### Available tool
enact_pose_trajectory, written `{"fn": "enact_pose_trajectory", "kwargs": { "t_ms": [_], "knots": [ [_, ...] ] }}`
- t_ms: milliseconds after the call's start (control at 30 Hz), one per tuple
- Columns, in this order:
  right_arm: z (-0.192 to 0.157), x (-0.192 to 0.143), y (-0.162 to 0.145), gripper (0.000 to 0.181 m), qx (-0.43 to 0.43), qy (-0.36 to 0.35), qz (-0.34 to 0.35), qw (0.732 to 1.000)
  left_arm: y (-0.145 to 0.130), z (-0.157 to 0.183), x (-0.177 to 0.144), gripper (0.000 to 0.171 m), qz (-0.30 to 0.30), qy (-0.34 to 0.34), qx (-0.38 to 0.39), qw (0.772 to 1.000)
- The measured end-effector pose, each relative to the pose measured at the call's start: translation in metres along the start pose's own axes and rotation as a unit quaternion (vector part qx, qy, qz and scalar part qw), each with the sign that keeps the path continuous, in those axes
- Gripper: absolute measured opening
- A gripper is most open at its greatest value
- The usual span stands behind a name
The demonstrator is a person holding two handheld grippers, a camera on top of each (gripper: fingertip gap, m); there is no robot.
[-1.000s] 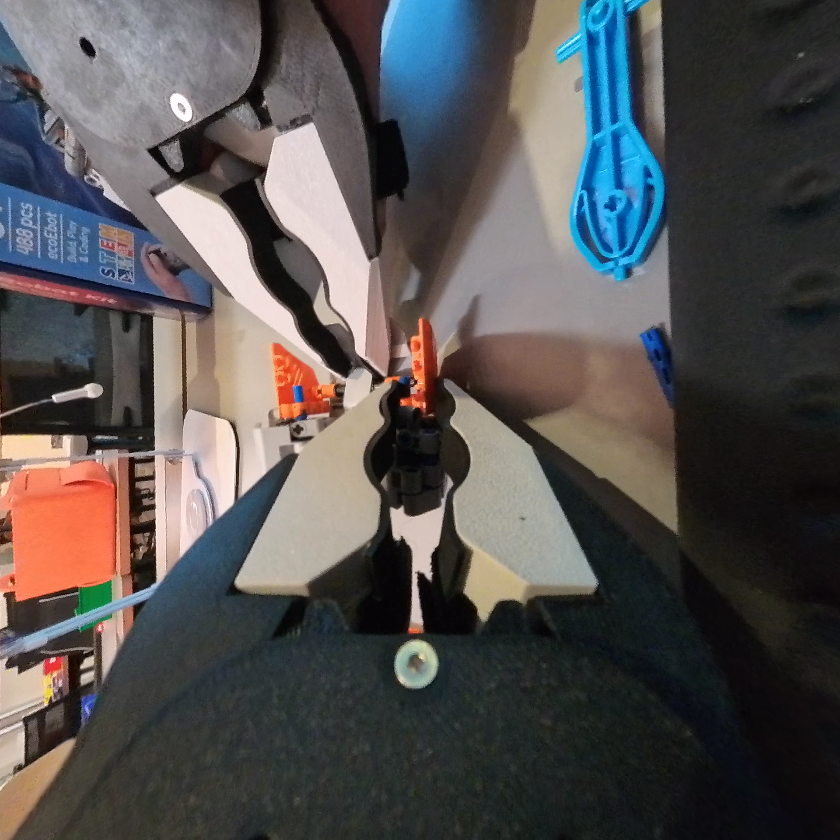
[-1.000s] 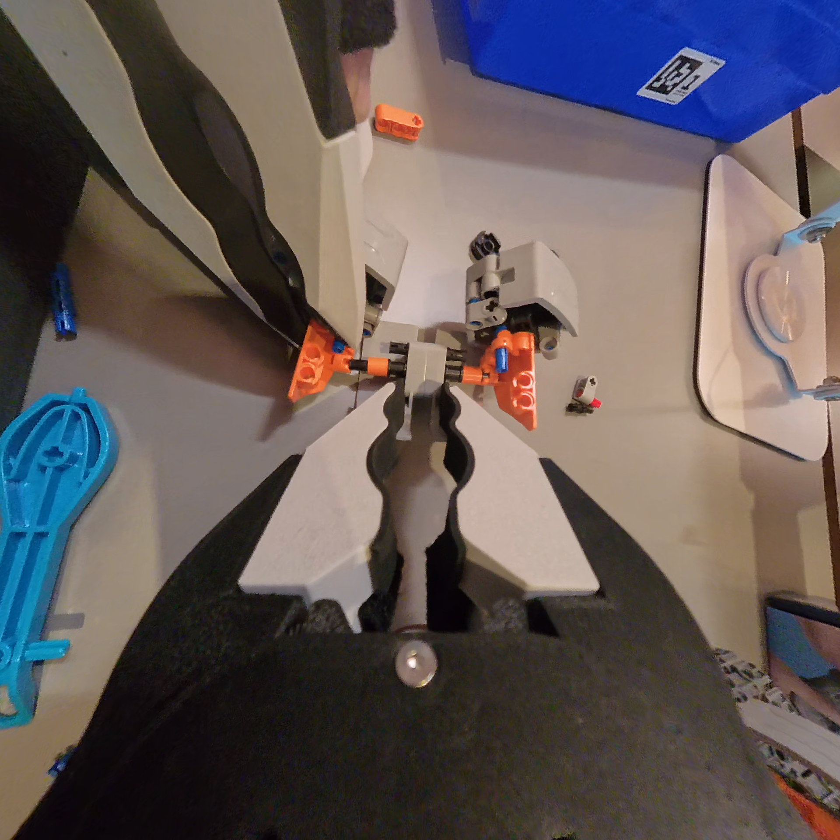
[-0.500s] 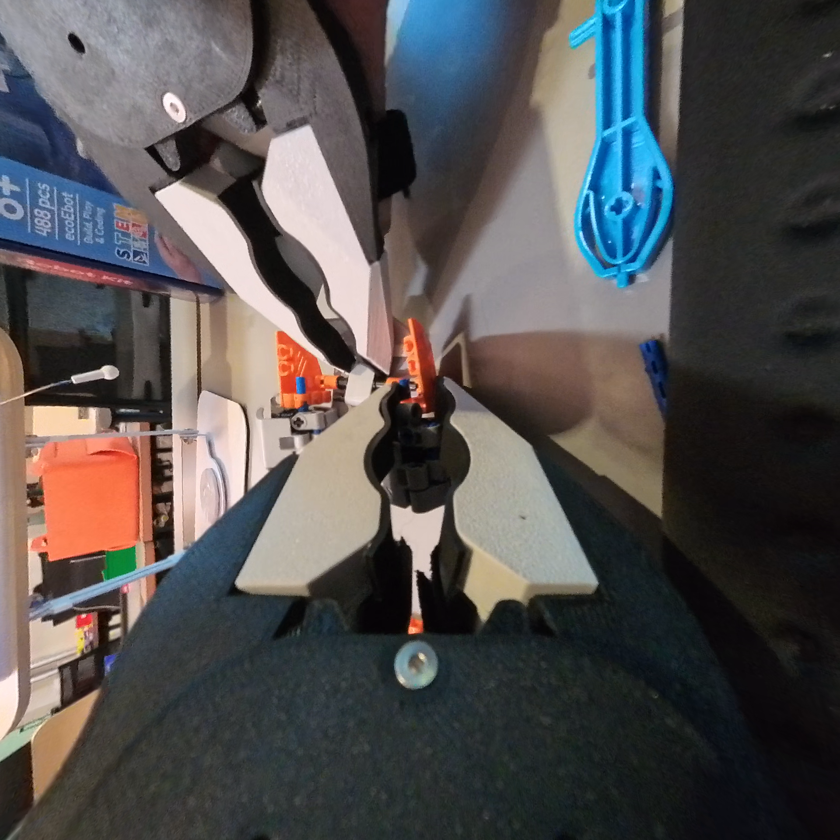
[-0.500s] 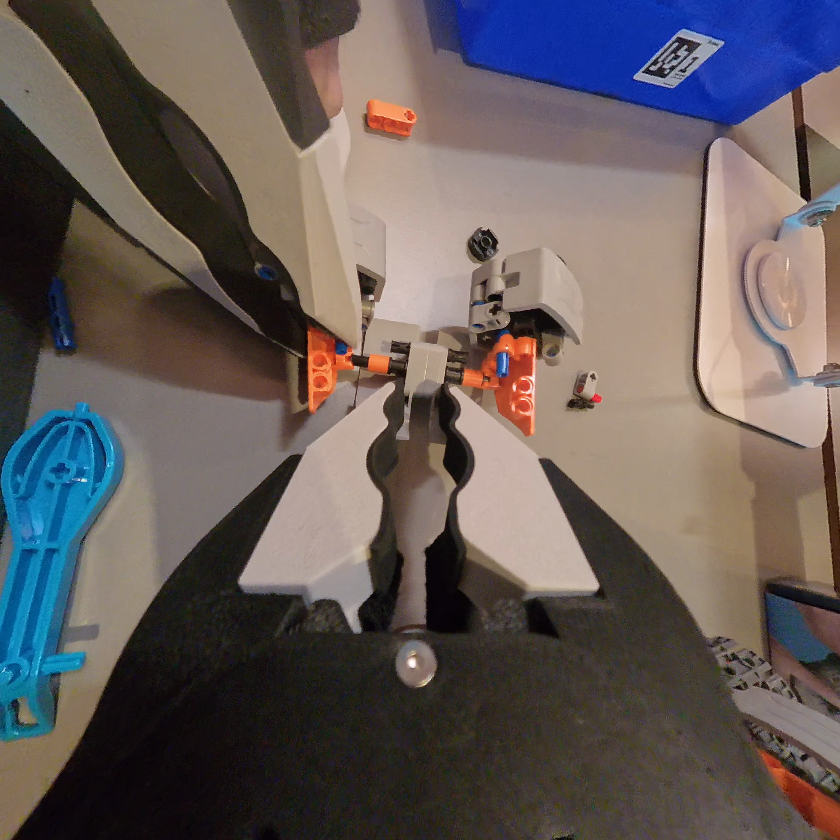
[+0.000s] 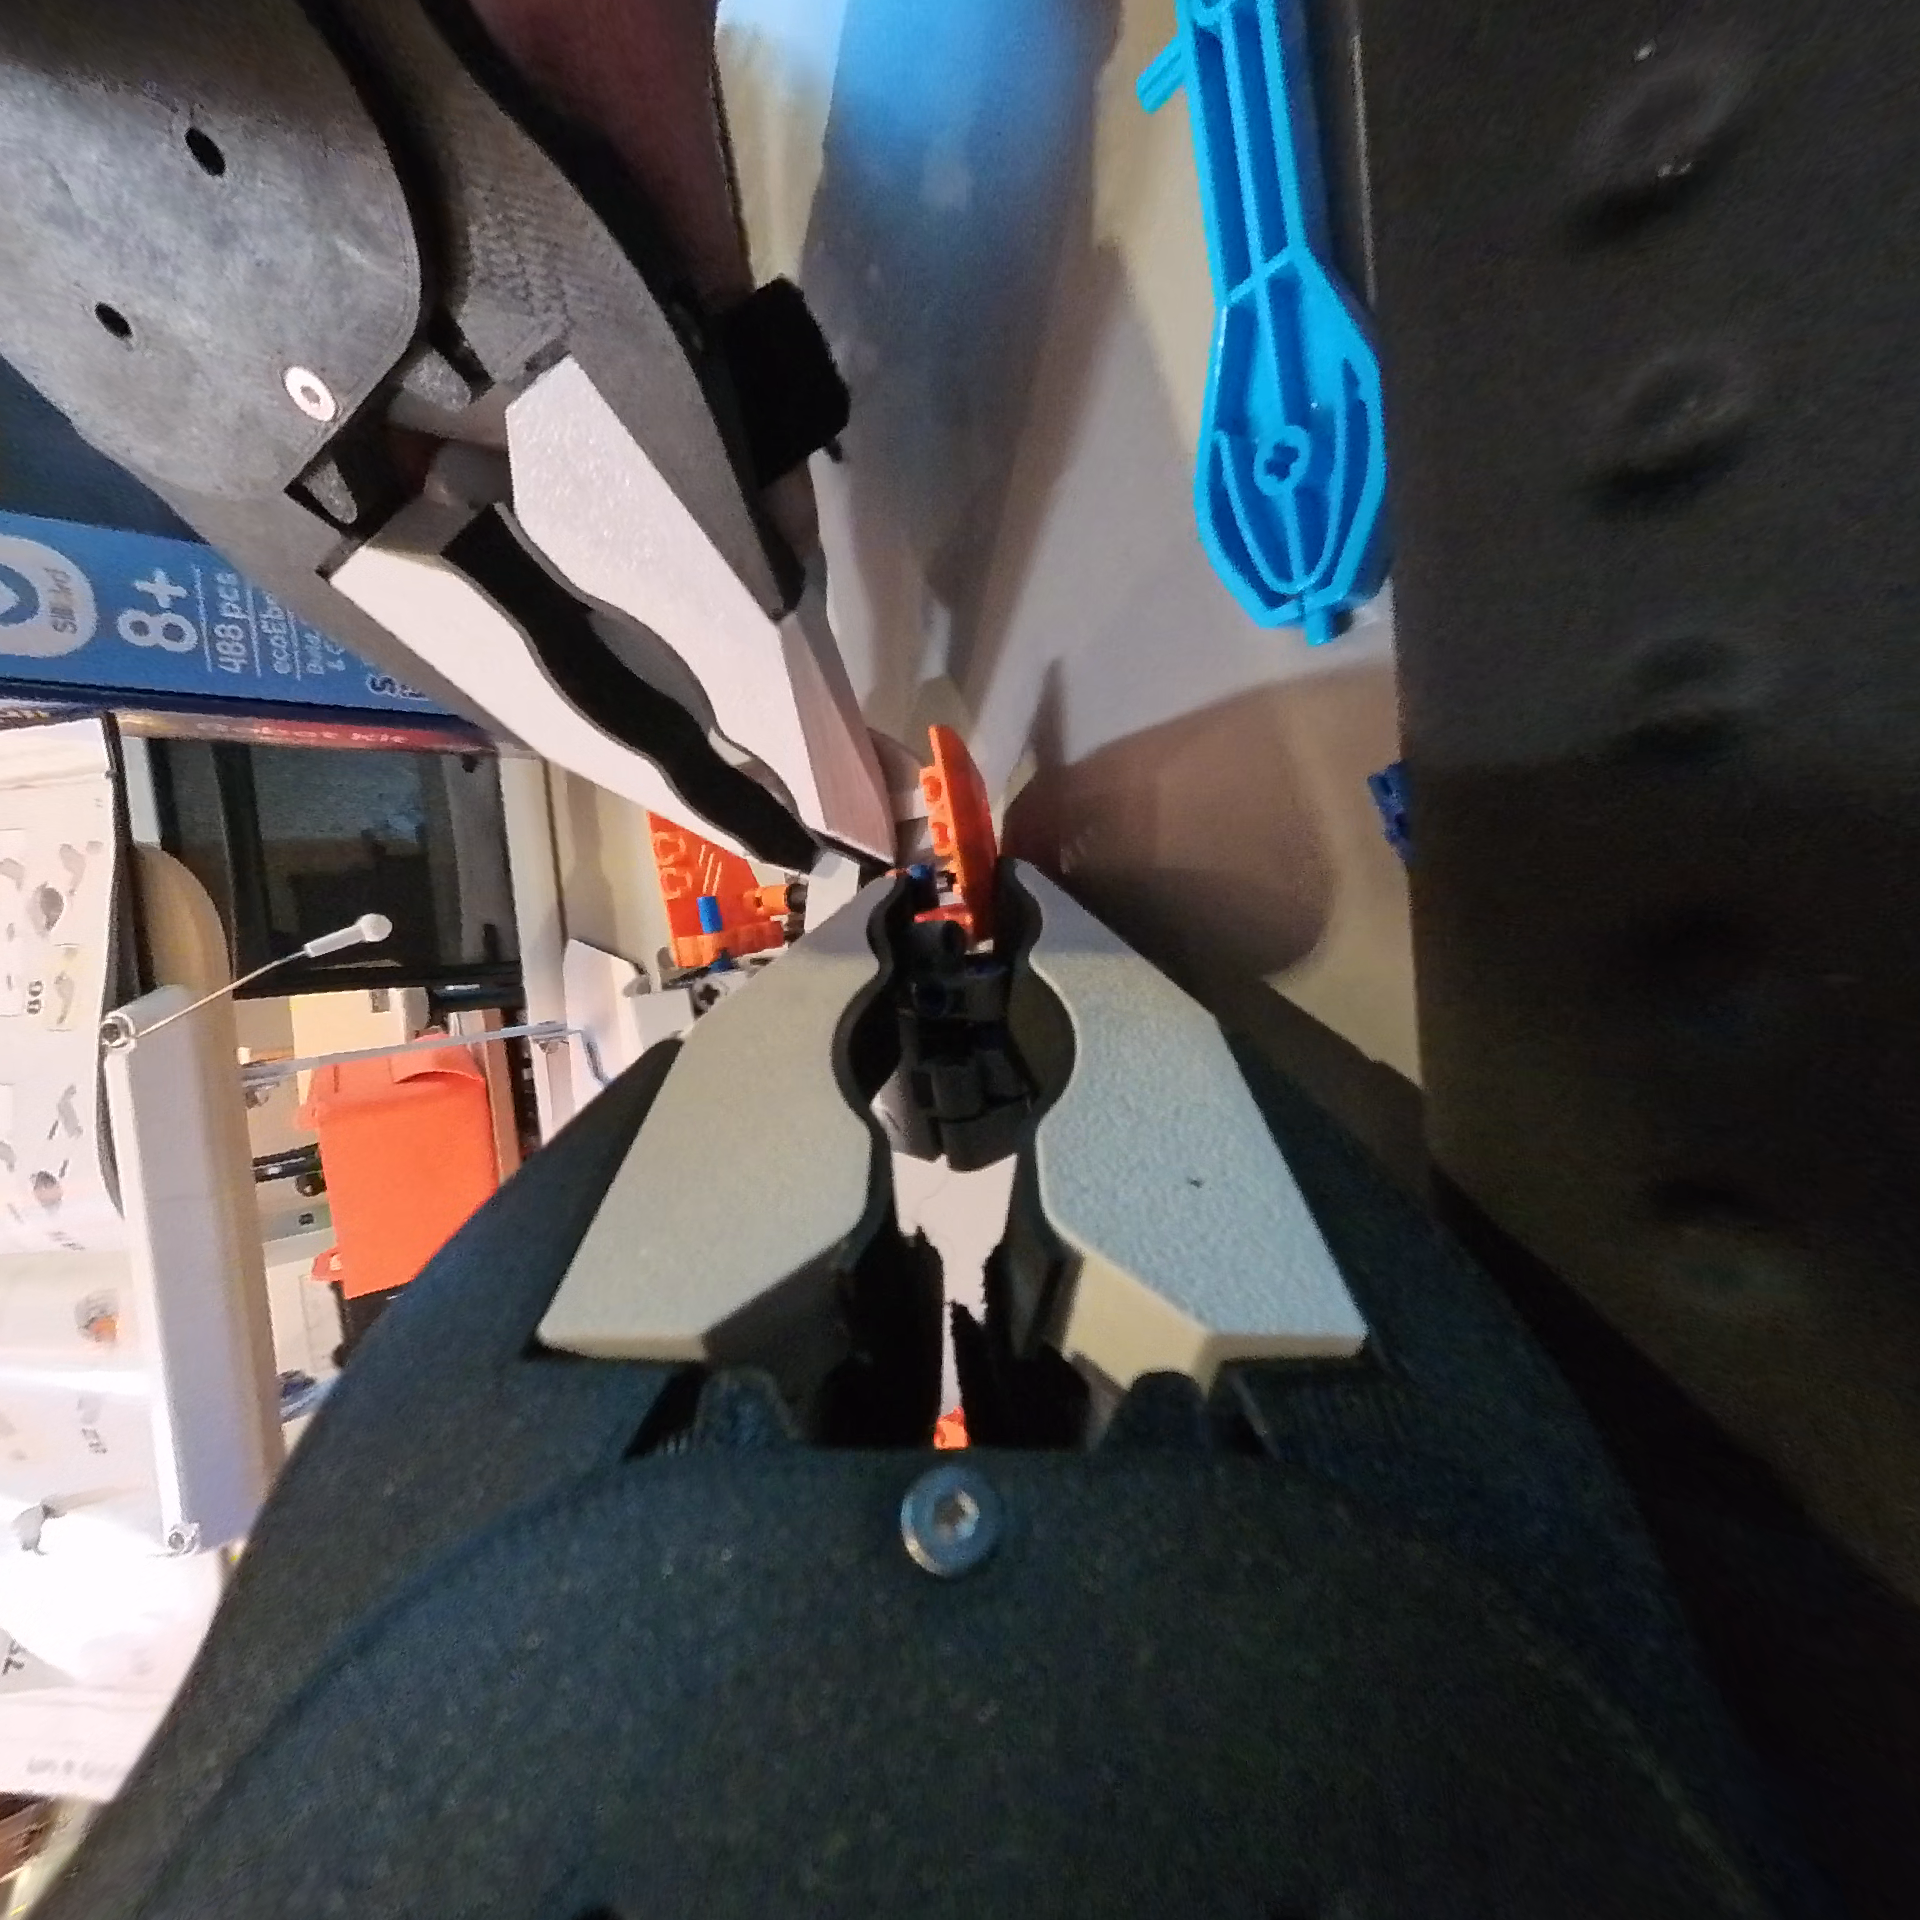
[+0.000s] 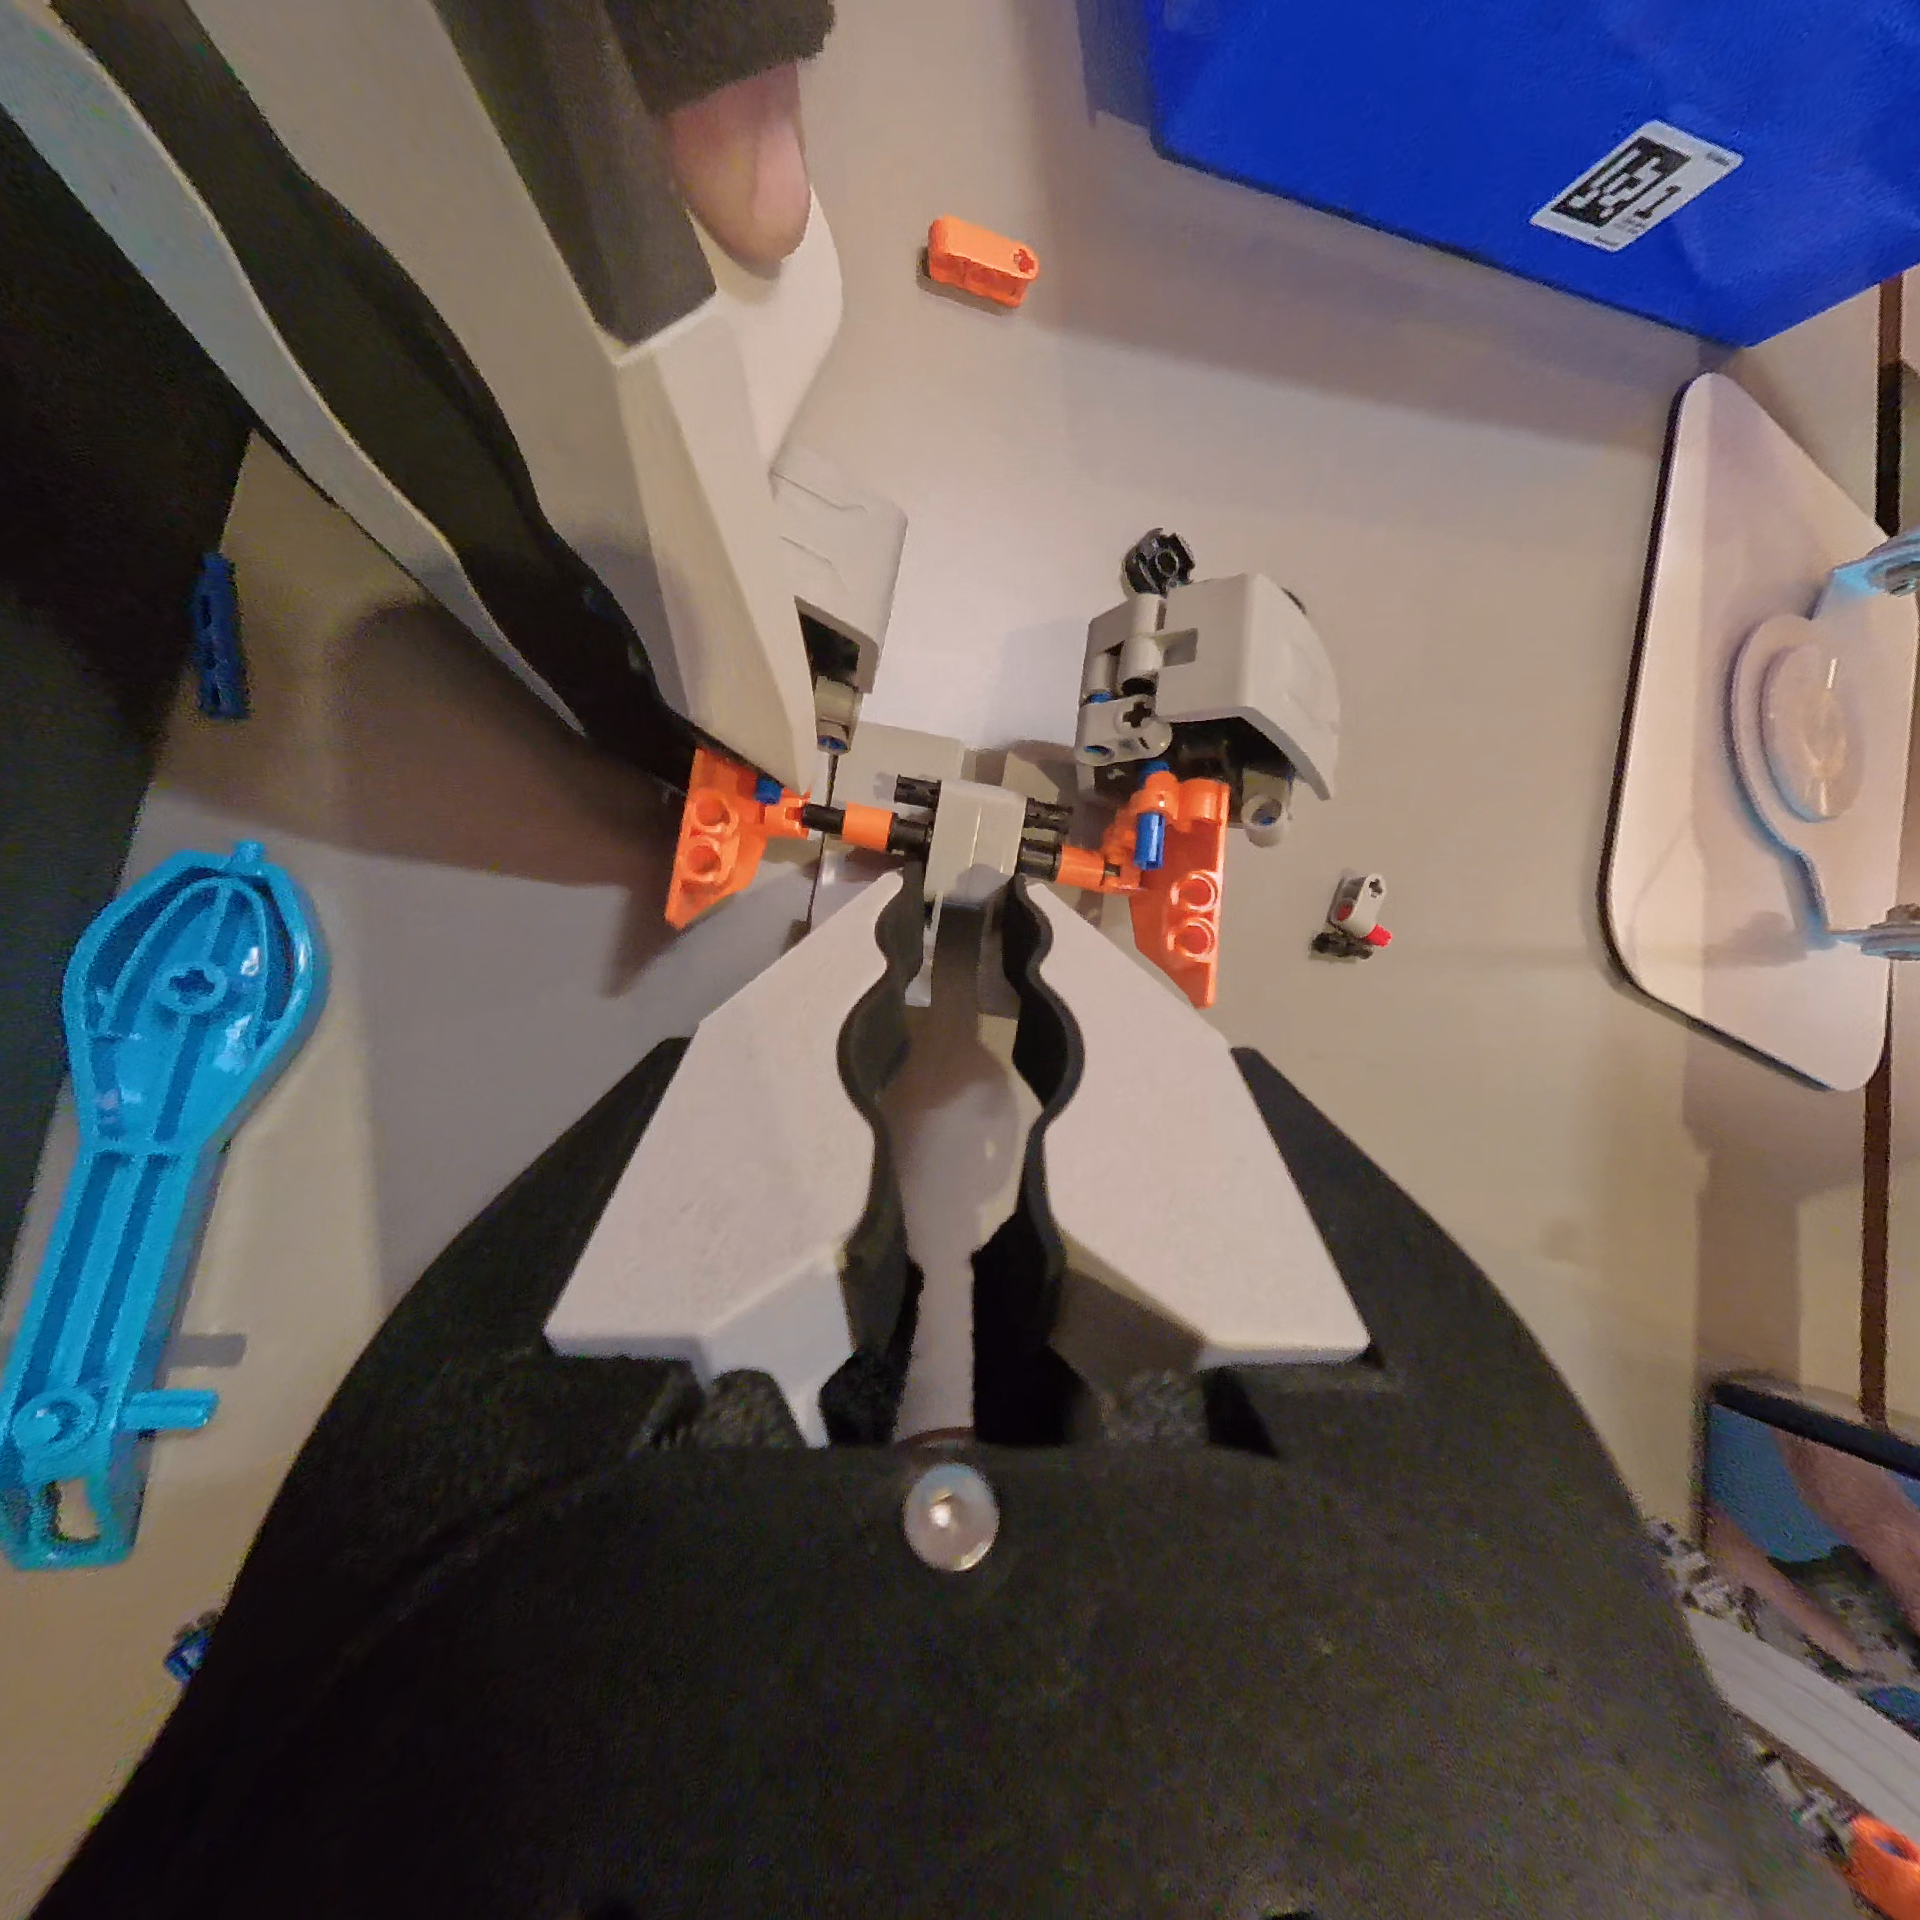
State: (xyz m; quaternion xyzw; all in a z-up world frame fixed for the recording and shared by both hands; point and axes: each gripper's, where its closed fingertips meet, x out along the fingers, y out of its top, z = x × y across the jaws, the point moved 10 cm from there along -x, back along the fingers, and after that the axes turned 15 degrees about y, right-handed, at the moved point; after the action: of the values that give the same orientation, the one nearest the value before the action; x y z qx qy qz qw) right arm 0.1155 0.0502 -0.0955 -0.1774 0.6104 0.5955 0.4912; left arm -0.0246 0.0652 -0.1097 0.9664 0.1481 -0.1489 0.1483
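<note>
Beige surface (image 6: 1351, 436), blue bin (image 6: 1507, 135) far ahead. My right tongs (image 6: 956, 894) pinch the toy model (image 6: 977, 831) by its grey centre block. My left tongs (image 5: 951, 904) clamp its orange end. Blue tool (image 6: 135, 1143) lies left of them.

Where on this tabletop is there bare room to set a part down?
Bare patches: between the orange pin and the model, and between the blue tool and the right gripper. Crowded around the model, where both grippers' fingers meet, and by the small grey piece.
</note>
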Motion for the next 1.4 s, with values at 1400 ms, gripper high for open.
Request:
{"fn": "enact_pose_trajectory", "kwargs": {
  "t_ms": [1400],
  "knots": [
    [-0.006,0.002,0.002,0.012,0.024,-0.037,-0.002,0.999,0.002,0.0,0.0,0.012,-0.056,0.022,-0.077,0.995]
  ]
}}
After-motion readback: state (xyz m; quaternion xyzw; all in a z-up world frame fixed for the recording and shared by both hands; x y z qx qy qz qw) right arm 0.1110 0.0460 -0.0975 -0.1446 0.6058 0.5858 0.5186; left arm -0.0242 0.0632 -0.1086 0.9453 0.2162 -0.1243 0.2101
